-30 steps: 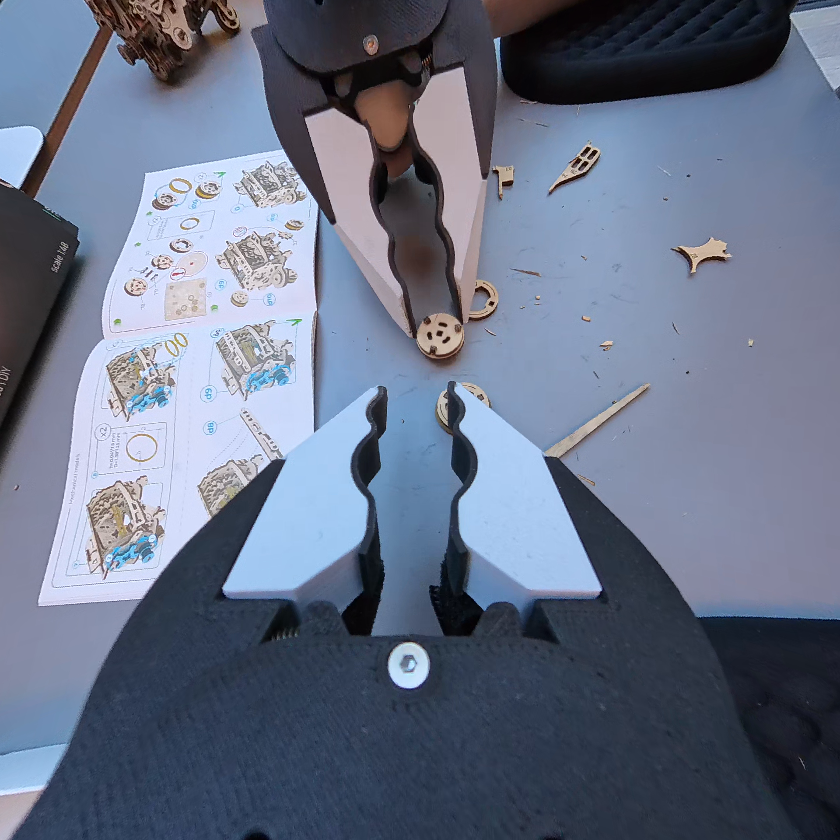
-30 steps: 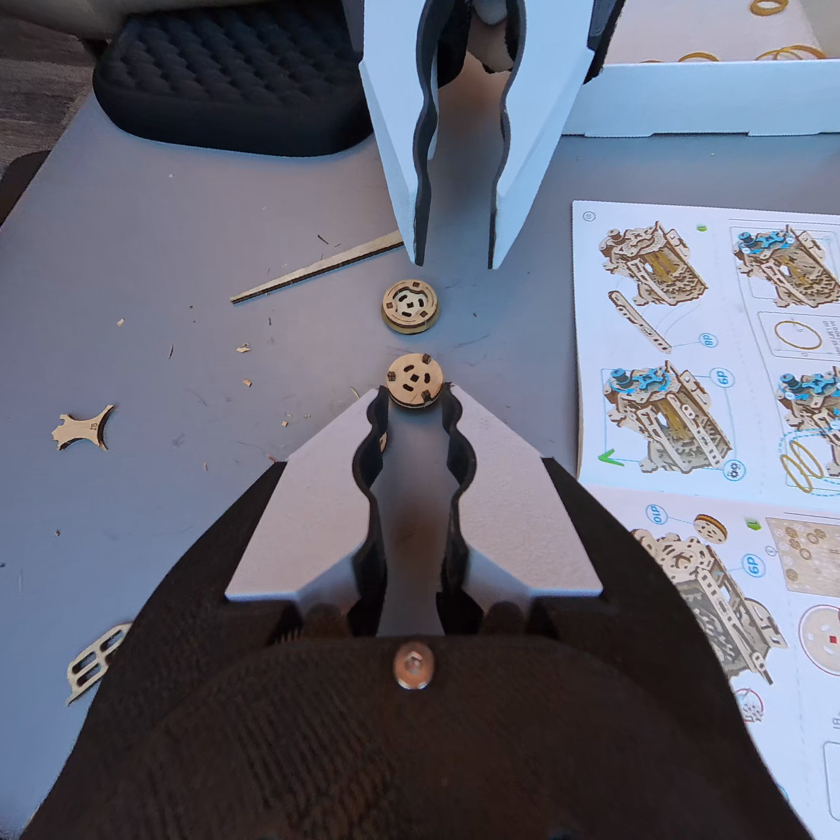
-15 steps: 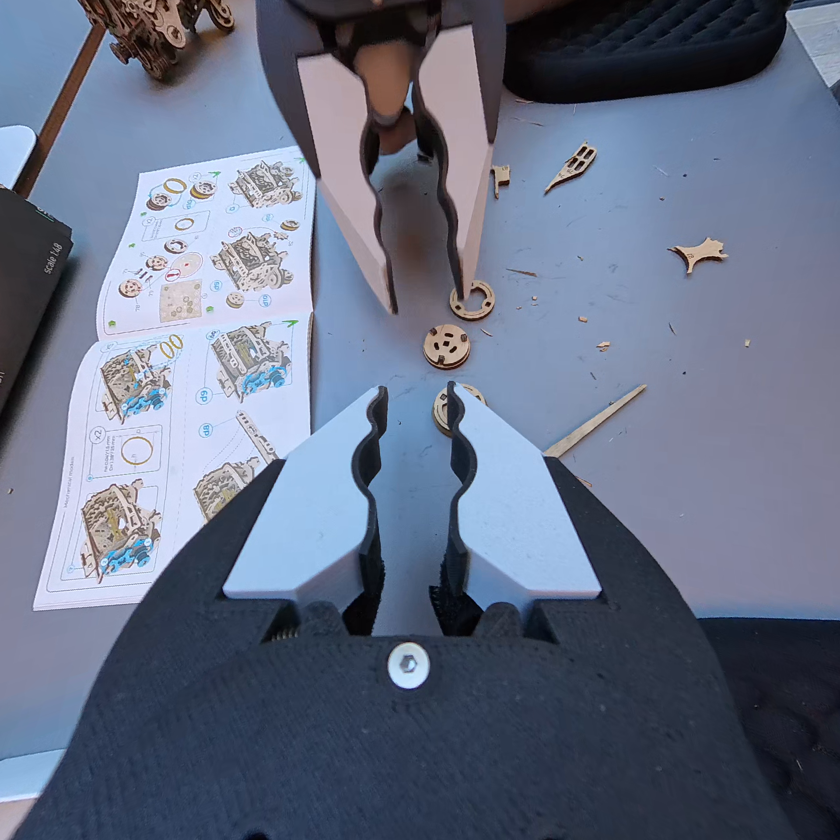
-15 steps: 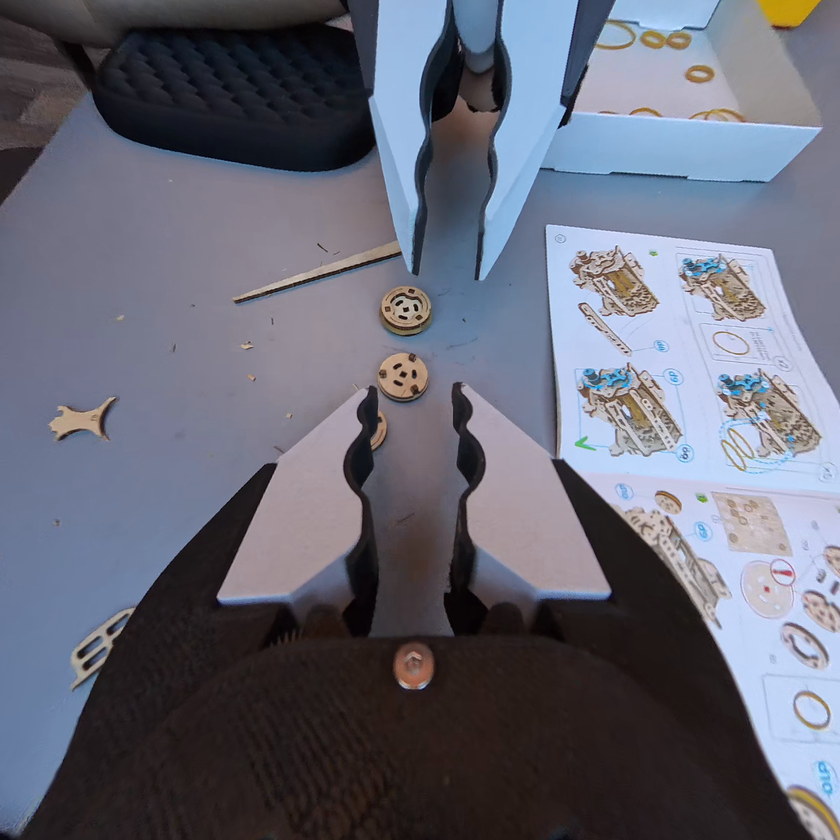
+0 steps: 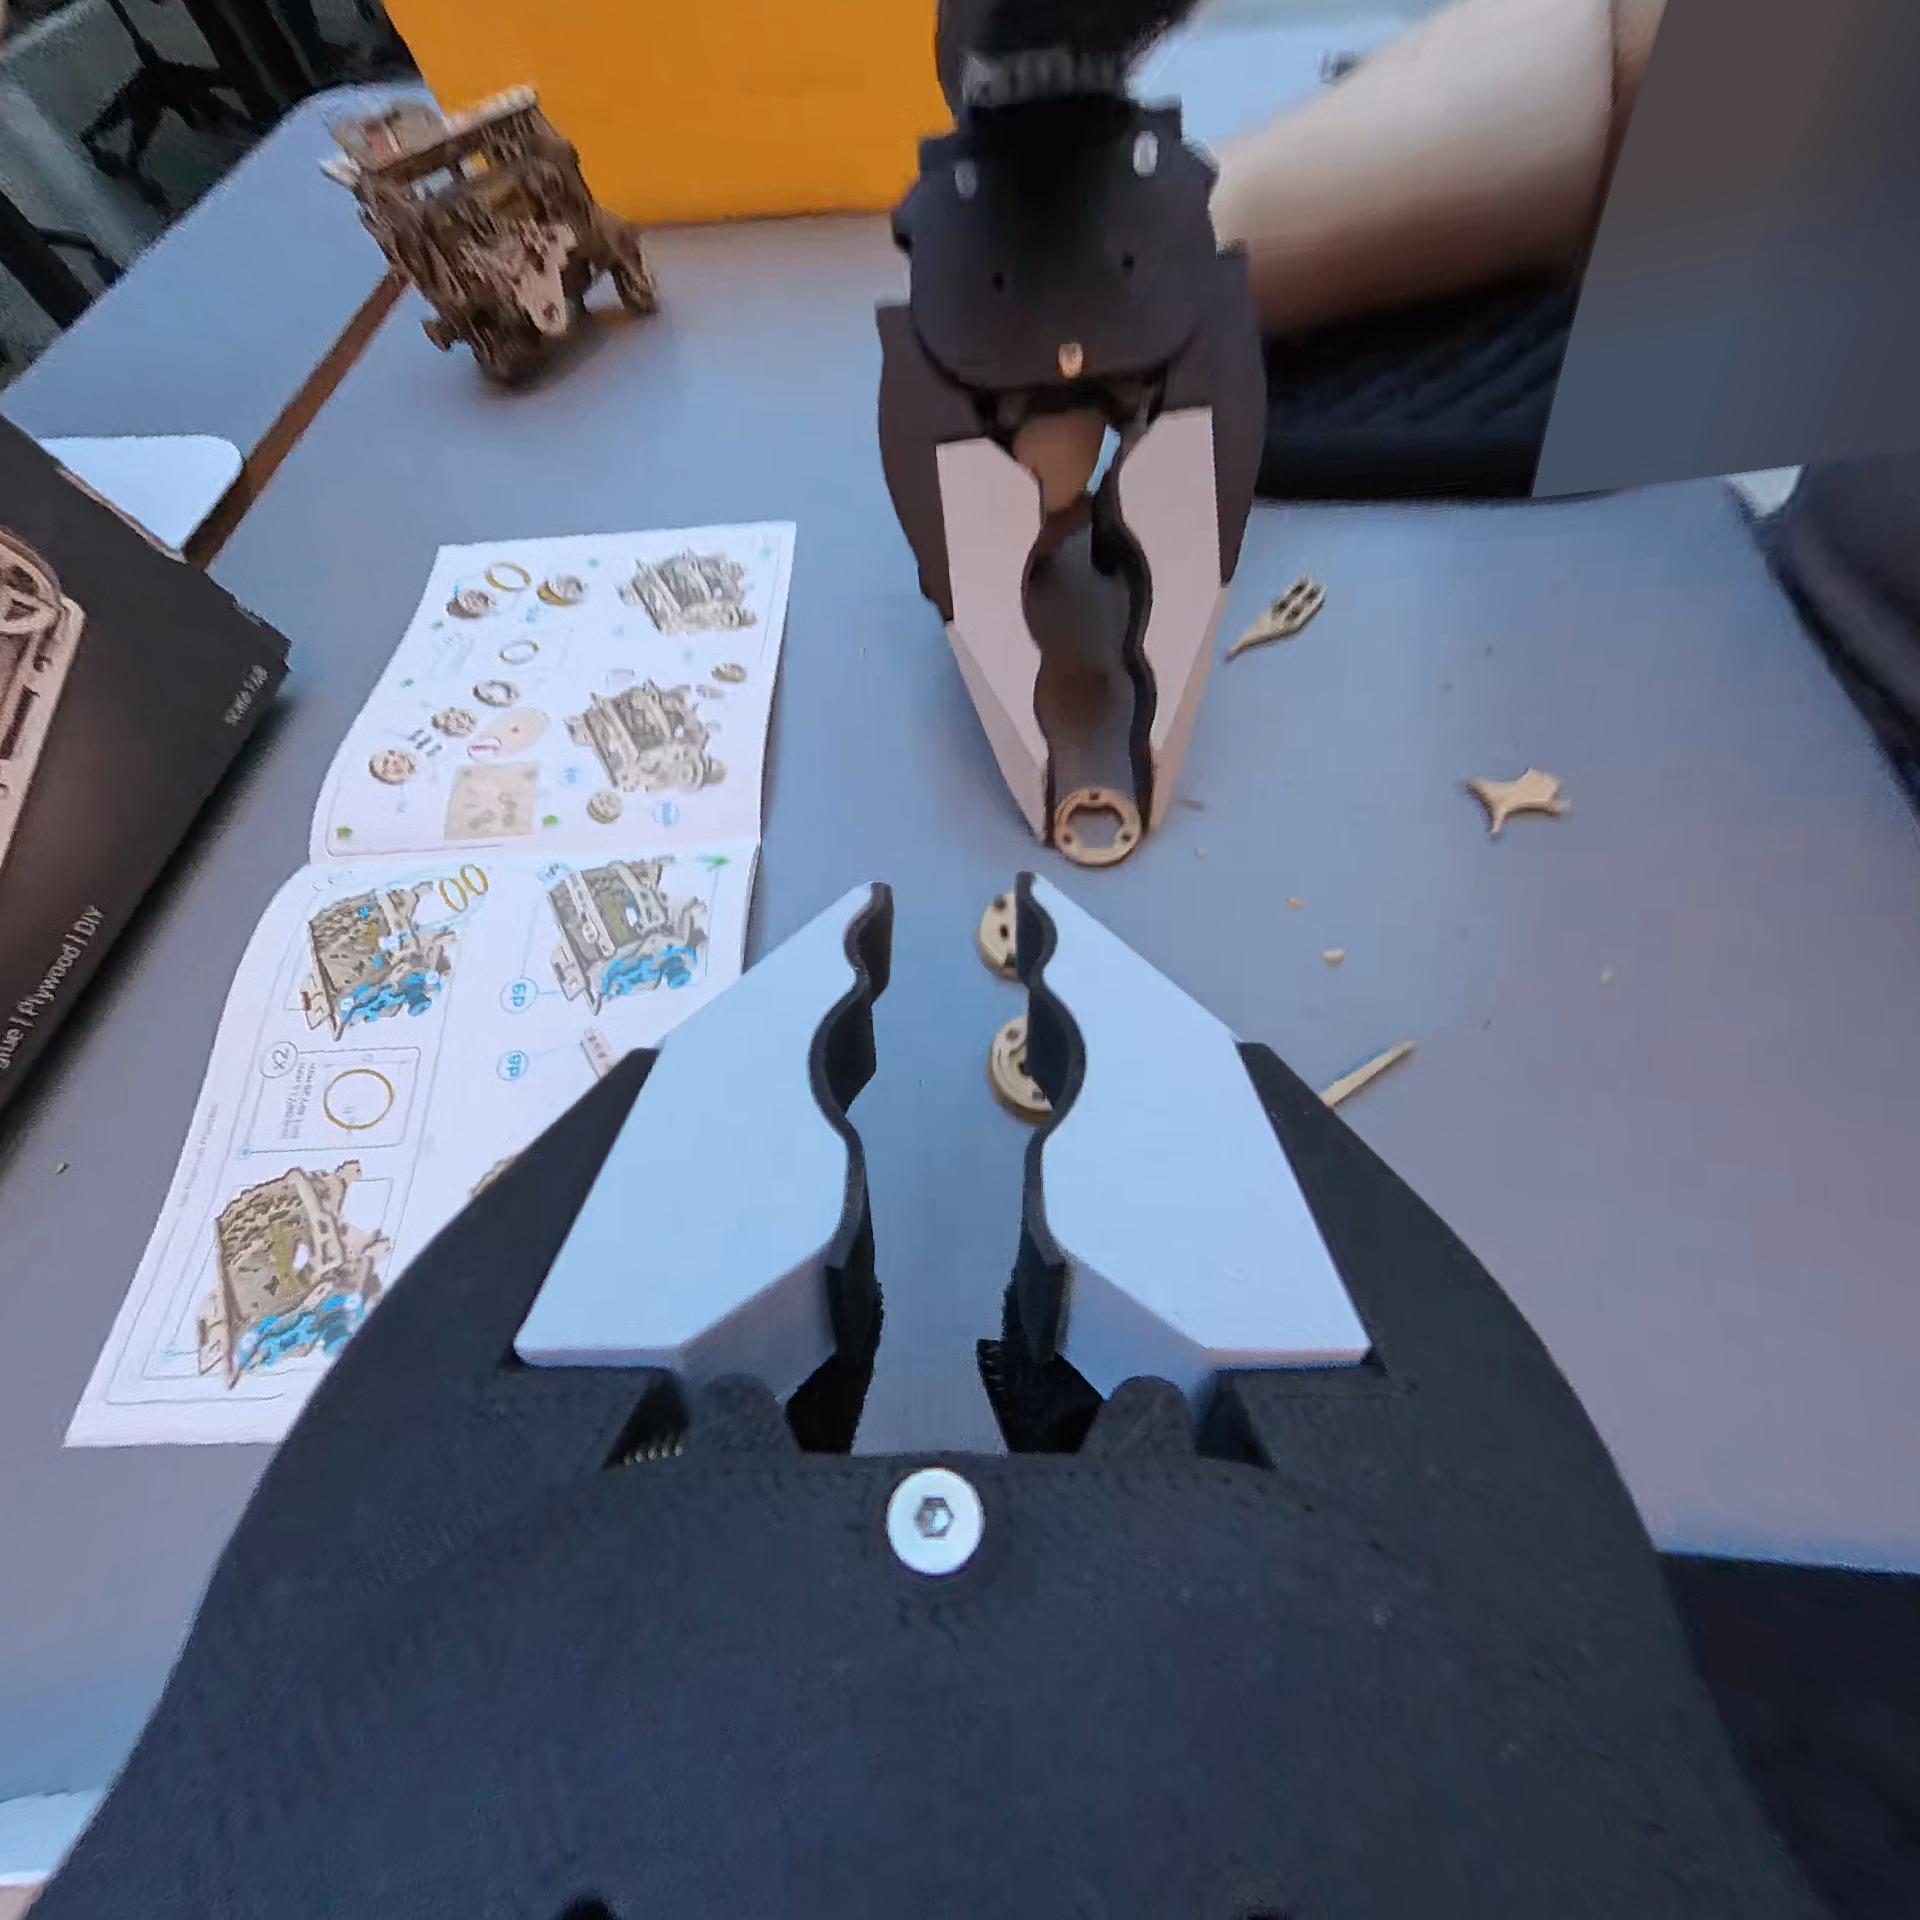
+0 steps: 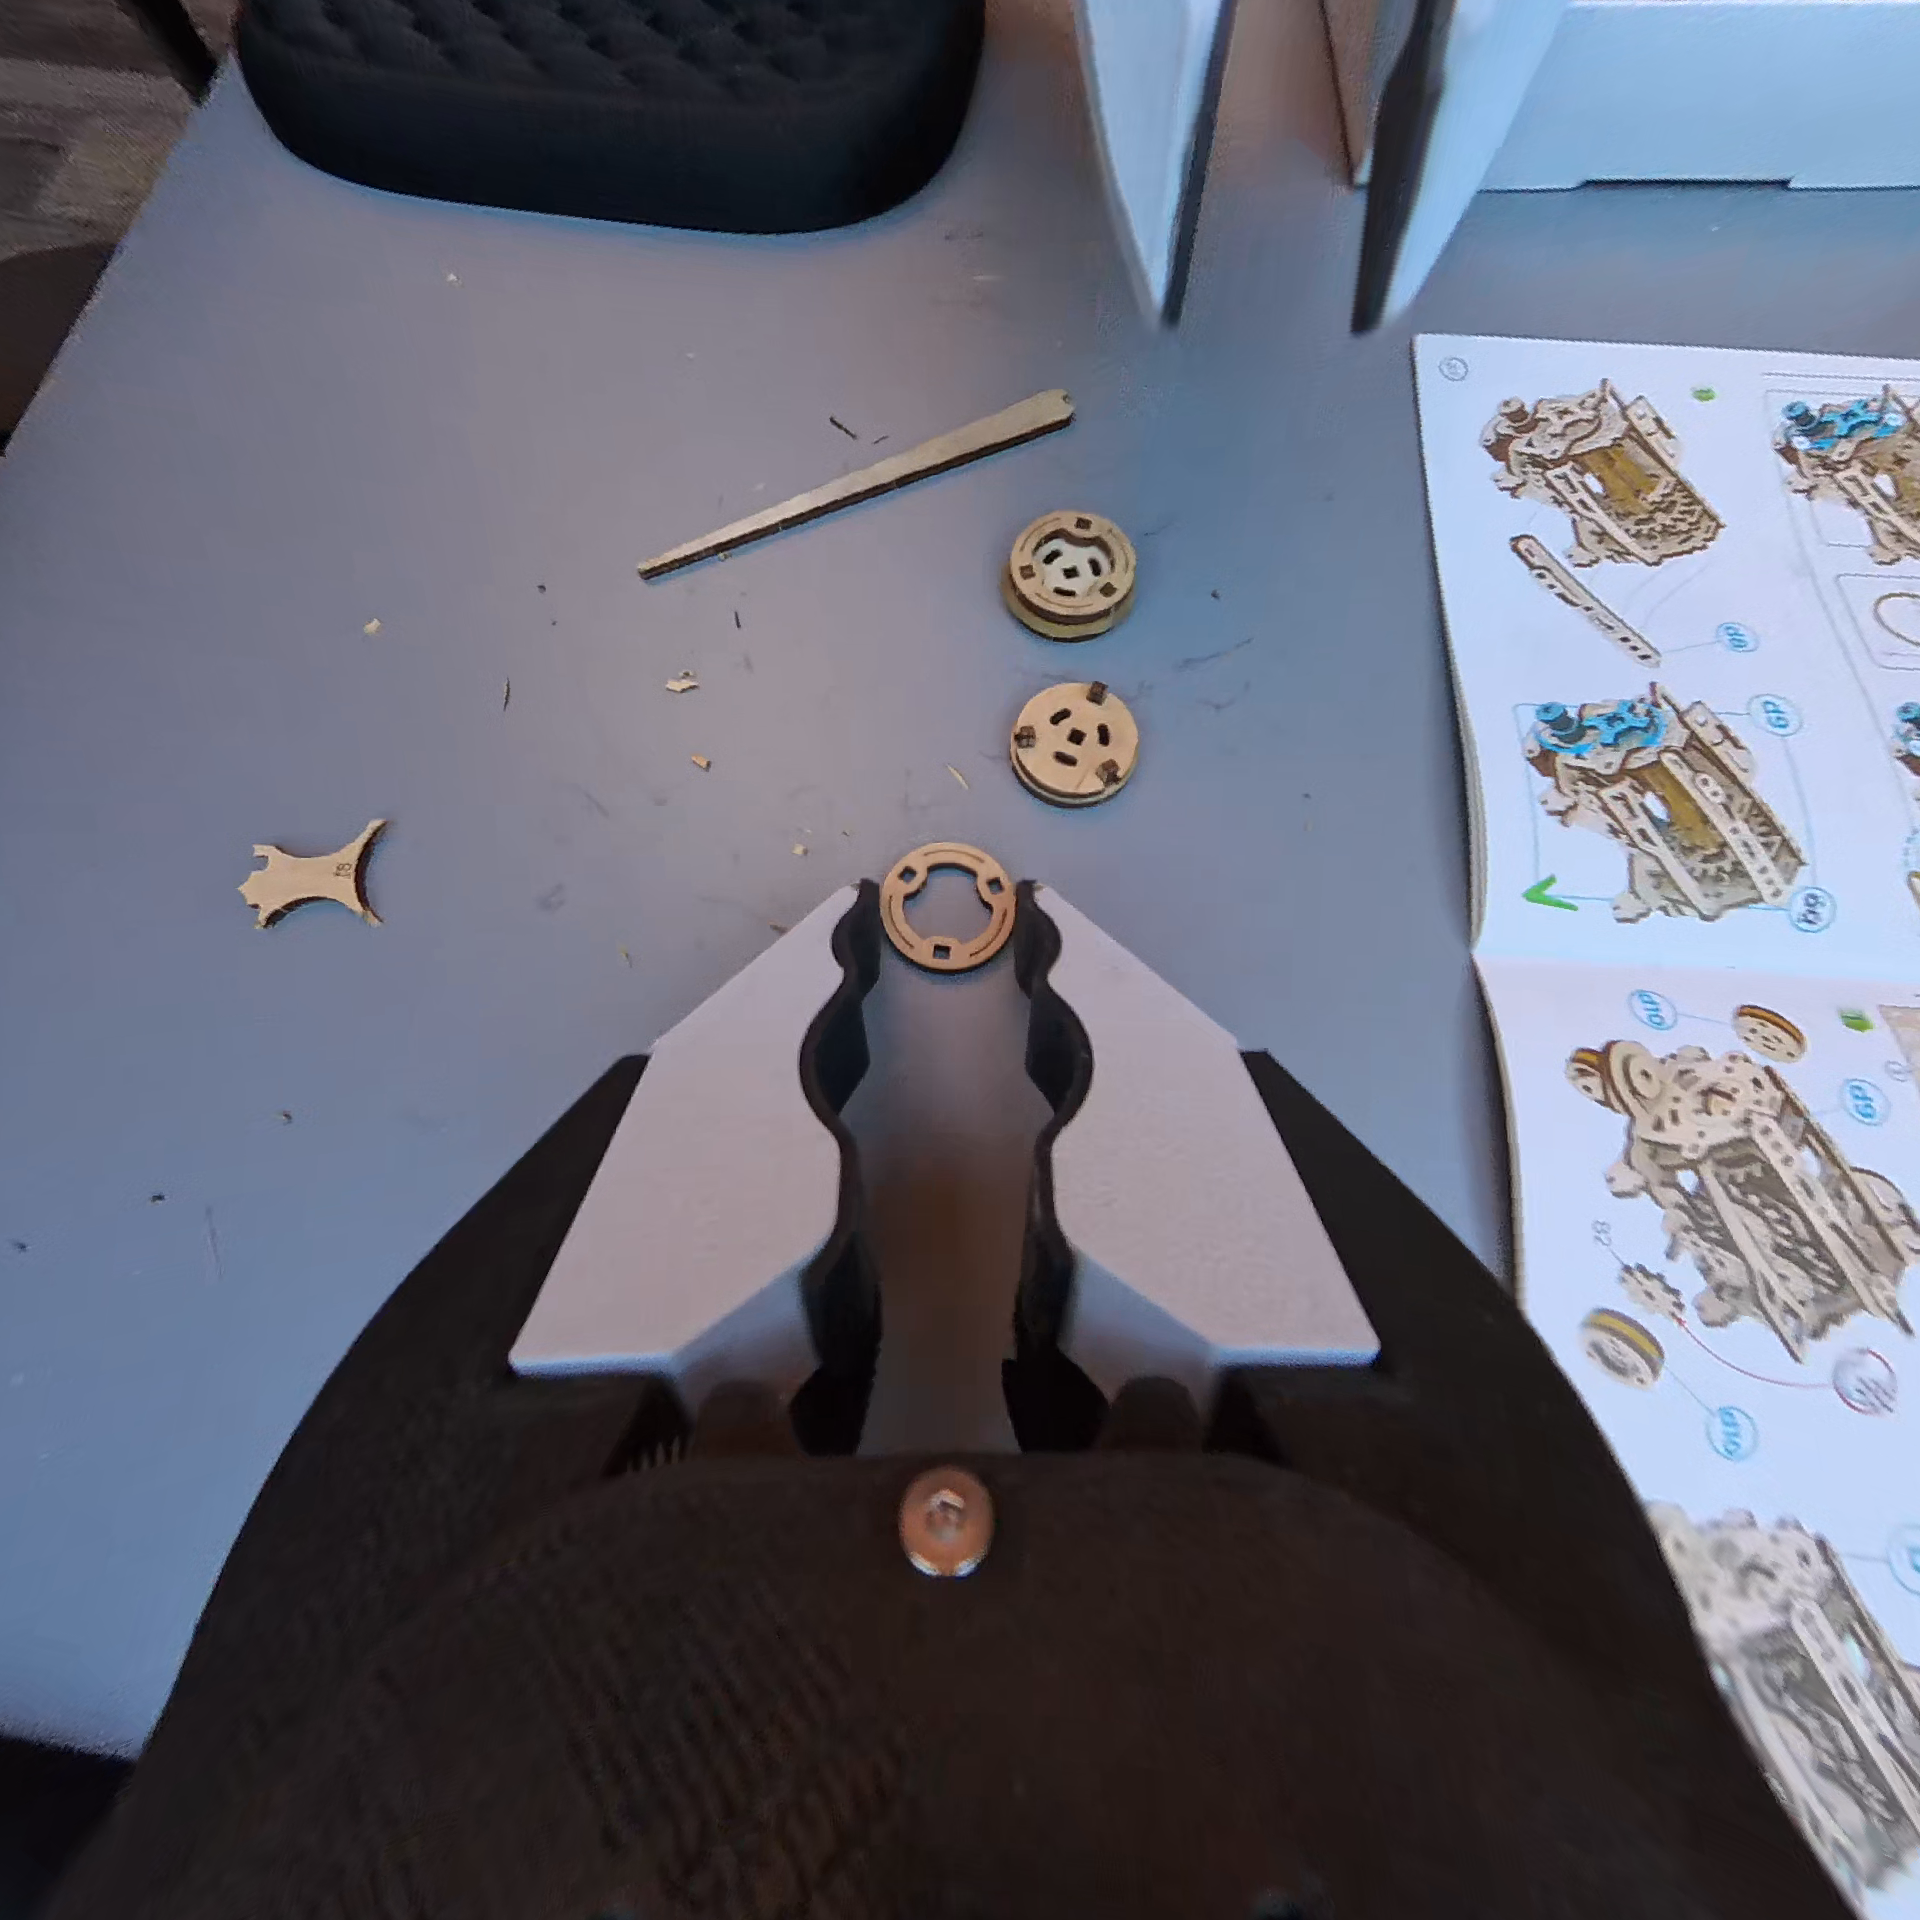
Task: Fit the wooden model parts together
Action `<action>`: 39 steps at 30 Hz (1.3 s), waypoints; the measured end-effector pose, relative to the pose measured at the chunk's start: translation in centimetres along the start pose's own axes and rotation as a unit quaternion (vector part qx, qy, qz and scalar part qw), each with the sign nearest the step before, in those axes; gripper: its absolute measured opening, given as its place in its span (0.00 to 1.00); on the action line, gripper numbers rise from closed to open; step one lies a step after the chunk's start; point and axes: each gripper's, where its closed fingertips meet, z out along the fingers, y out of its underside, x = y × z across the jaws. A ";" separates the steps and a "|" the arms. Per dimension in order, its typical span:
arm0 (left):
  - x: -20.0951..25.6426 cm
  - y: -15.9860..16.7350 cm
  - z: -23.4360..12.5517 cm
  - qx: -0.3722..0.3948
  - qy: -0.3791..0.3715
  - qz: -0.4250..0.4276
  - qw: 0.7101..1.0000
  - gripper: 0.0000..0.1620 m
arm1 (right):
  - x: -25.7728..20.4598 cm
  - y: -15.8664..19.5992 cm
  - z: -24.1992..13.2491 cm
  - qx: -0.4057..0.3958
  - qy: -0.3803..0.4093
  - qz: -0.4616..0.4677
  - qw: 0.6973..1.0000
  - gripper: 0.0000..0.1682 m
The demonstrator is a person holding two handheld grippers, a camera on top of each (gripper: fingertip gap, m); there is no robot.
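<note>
Your grey desk (image 6: 520,364) carries a thin wooden ring (image 6: 947,907), two round wooden discs (image 6: 1073,742) and a wooden strip (image 6: 852,484). An open instruction booklet (image 6: 1662,831) lies at its right, and wood scraps (image 6: 312,873) dot its left.

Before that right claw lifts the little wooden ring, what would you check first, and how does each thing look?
1. Ring between the right gripper fingertips: ok.
2. Firm grip on the ring: cannot tell; the tips flank it closely, contact unclear.
3. Ring lying flat on the table: ok.
4. Pegged disc free beyond the ring, pegs up: ok.
5. Left gripper open, holding nothing: ok.
6. Grooved wheel apart from the disc: ok.
</note>
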 end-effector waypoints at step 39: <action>-0.9 -5.6 0.0 0.240 0.012 -0.451 0.860 0.00 | 4.1 -10.3 -6.1 0.132 0.356 -0.123 0.917 0.20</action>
